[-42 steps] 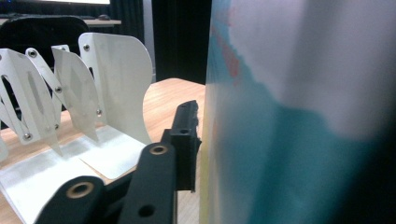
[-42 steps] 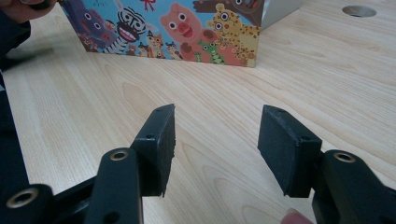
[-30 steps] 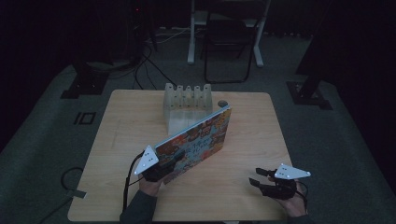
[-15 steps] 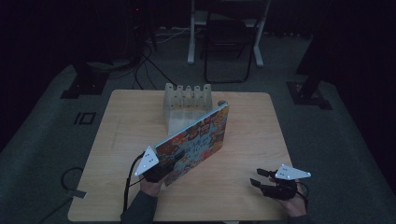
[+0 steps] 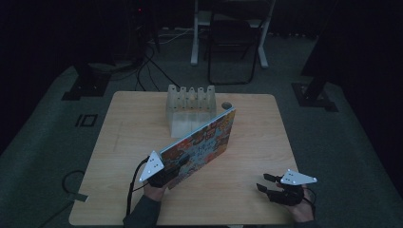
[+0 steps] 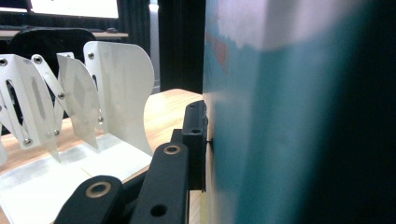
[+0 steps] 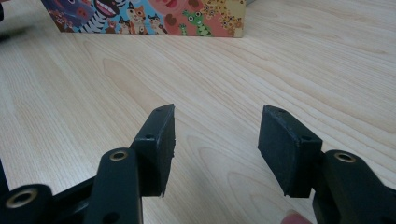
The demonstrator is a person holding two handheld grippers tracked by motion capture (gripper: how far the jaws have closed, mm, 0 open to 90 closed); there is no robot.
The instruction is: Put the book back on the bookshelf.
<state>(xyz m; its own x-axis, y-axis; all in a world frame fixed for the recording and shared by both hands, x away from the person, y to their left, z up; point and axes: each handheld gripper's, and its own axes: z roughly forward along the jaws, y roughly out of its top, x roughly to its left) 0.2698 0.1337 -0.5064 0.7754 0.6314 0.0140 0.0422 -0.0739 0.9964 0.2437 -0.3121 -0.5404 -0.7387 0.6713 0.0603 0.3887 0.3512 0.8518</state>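
Note:
A colourful picture book [image 5: 204, 142] stands tilted on its lower edge on the wooden table [image 5: 266, 133], its far end beside a white slotted rack [image 5: 190, 107]. My left gripper [image 5: 177, 167] is shut on the book's near left end. In the left gripper view one black jaw presses on the teal cover [image 6: 280, 116], the other jaw is hidden behind it, and the rack [image 6: 107, 93] rises at the left. The jaws have just eased a touch with the book still pinched. My right gripper [image 5: 263, 183] rests open near the front right edge, with bare wood between its pads [image 7: 159, 140].
A small round object [image 5: 227, 105] lies behind the book's far corner. A folding chair [image 5: 233, 42] and stand legs are beyond the table. Cables trail on the dark floor at the left [image 5: 71, 183]. The book's animal cover [image 7: 154, 16] faces my right gripper.

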